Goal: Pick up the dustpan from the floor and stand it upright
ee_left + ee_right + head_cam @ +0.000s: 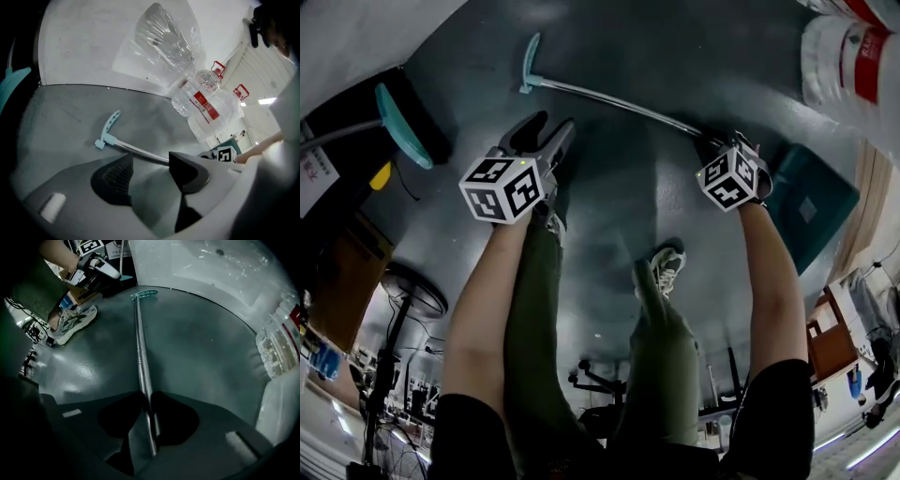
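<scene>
The dustpan lies flat on the grey floor. Its teal pan (811, 206) is at the right, and its long metal handle (619, 101) runs left to a teal grip (530, 61). My right gripper (717, 142) points steeply down at the pan end of the handle. In the right gripper view its pads close on the metal handle (139, 343) from both sides, my right gripper (147, 401) shut on it. My left gripper (546, 131) hangs open just short of the handle (136, 149), near the grip (108, 129), with nothing between its jaws (150, 164).
Large water bottles (844, 56) lie against the white wall at the far right. A second teal tool (398, 122) leans at the left. The person's shoe (666, 267) stands on the floor near the handle, and a fan base (412, 291) sits lower left.
</scene>
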The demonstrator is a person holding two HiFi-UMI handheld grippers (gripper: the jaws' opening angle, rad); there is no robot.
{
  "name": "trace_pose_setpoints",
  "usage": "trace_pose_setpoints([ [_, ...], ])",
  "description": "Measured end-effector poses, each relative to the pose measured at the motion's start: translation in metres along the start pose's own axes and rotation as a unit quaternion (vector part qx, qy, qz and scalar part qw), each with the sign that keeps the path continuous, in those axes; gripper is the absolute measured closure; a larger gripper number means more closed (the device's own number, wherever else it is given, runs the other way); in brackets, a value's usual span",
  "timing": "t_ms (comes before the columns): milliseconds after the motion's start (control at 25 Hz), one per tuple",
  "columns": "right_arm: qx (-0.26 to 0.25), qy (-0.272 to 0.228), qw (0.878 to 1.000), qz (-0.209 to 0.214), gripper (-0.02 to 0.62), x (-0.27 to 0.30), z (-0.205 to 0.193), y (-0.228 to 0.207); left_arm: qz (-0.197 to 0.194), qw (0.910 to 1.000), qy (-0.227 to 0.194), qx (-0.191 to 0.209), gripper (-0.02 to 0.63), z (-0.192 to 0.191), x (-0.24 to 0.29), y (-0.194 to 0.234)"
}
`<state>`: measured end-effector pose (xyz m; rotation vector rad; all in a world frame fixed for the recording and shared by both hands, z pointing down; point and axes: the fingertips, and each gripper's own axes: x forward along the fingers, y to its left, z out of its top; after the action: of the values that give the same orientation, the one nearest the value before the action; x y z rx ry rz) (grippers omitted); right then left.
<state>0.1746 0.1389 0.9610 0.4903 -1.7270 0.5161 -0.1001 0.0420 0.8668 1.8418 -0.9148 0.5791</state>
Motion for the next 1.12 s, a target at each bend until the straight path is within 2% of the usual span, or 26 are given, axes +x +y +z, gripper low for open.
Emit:
trace_pose_setpoints([
  [40,-0.001,0.000,1.000,-0.002,0.494,0.000,0.000,-0.001,-0.001,1.0000,0.001,-0.002,0.345,-0.001,0.000,-0.001],
  [360,-0.030,-0.013,0.999,-0.014,0.514,-0.023,0.009,-0.001,-0.003,0.9993,-0.010,-0.037,0.335,0.012,-0.012,-0.011],
  [680,-0.025,-0.063,0.997,-0.036,0.525,-0.089,0.036,-0.001,-0.025,0.9960,-0.065,-0.057,0.322,0.075,-0.046,-0.059],
  [880,-0.011,-0.097,0.994,-0.052,0.525,-0.123,0.056,-0.004,-0.072,0.9914,-0.101,-0.040,0.304,0.130,-0.065,-0.103],
  [1120,0.007,-0.123,0.990,-0.062,0.524,-0.154,0.074,0.002,-0.105,0.9859,-0.129,-0.011,0.306,0.179,-0.086,-0.154],
])
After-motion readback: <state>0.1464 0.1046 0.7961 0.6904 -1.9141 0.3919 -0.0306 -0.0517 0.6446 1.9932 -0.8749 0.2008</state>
